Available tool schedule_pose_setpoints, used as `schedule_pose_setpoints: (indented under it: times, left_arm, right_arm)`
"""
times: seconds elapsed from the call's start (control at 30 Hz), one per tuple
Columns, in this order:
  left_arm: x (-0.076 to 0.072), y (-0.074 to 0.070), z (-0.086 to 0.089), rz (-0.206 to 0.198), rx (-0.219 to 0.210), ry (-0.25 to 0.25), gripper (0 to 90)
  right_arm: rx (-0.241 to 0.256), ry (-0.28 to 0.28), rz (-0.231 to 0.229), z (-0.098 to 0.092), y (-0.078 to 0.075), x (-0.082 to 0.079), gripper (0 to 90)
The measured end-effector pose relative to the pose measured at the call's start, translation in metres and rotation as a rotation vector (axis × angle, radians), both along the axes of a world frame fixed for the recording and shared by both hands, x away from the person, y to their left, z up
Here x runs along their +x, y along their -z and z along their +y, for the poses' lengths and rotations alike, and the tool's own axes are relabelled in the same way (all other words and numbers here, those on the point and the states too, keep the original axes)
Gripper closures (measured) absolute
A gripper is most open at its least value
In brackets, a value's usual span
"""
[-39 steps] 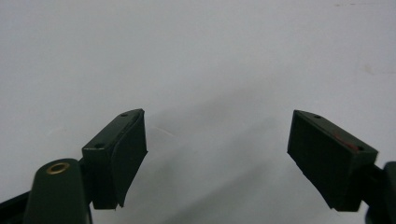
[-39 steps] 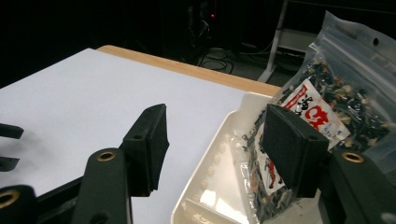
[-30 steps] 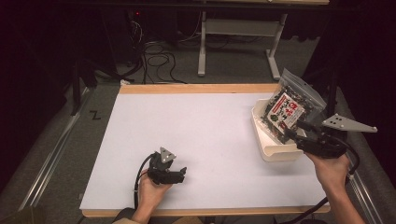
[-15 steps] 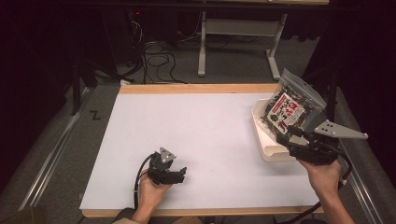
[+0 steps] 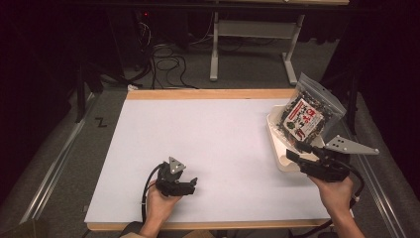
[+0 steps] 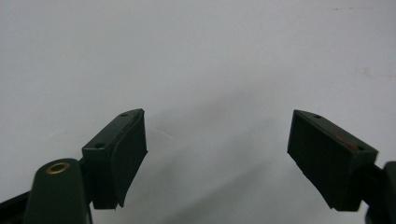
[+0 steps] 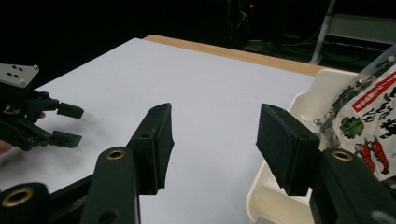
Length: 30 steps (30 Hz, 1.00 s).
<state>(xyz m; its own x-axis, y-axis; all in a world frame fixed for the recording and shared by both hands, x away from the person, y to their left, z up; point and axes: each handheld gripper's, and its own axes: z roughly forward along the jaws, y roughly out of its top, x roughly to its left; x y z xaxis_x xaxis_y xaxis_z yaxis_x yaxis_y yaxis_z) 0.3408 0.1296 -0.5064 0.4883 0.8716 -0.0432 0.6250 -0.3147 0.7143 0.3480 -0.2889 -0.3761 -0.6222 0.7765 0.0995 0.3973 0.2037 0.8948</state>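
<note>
High view, left to right: left claw [image 5: 190, 185] sits low on the white worktop [image 5: 213, 144] near its front edge, held in the person's left hand [image 5: 158, 203], jaws apart, nothing between them, cable looping off behind it. Left gripper view agrees: both black jaws spread wide over bare white surface, just their shadows under them. Mid worktop is bare. Over at the right edge, a white tray [image 5: 277, 148] sits on the worktop with a clear snack bag [image 5: 308, 115] leaning in it, tilted up toward the back right; red-and-white label with print, dark contents. Right claw [image 5: 293, 151] is held in the right hand [image 5: 337, 191] just at the tray's near end, jaws apart, gripping nothing; grey three-cornered plate on top. Right gripper view: open jaws frame the worktop, tray rim [image 7: 322, 84] just beside the right-hand jaw, bag [image 7: 369, 121] at far right, left claw [image 7: 65, 125] off at the left, also open.
</note>
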Motion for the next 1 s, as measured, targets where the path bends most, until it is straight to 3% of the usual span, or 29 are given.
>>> schedule_pose_setpoints:
  times: [0.3, 0.57, 1.0]
  left_arm:
    - [-0.001, 0.0, 0.001, -0.003, -0.008, -0.004, 20.3]
    - [-0.002, -0.001, 0.0, -0.01, -0.009, 0.009, 20.0]
    - [-0.002, -0.001, 0.0, -0.012, -0.006, 0.01, 20.0]
  right_arm:
    - [-0.021, -0.041, -0.005, 0.015, 0.009, -0.003, 46.3]
    - [-0.05, -0.055, -0.043, 0.028, 0.014, -0.006, 50.2]
    - [-0.087, -0.111, 0.007, 0.055, 0.029, 0.001, 50.3]
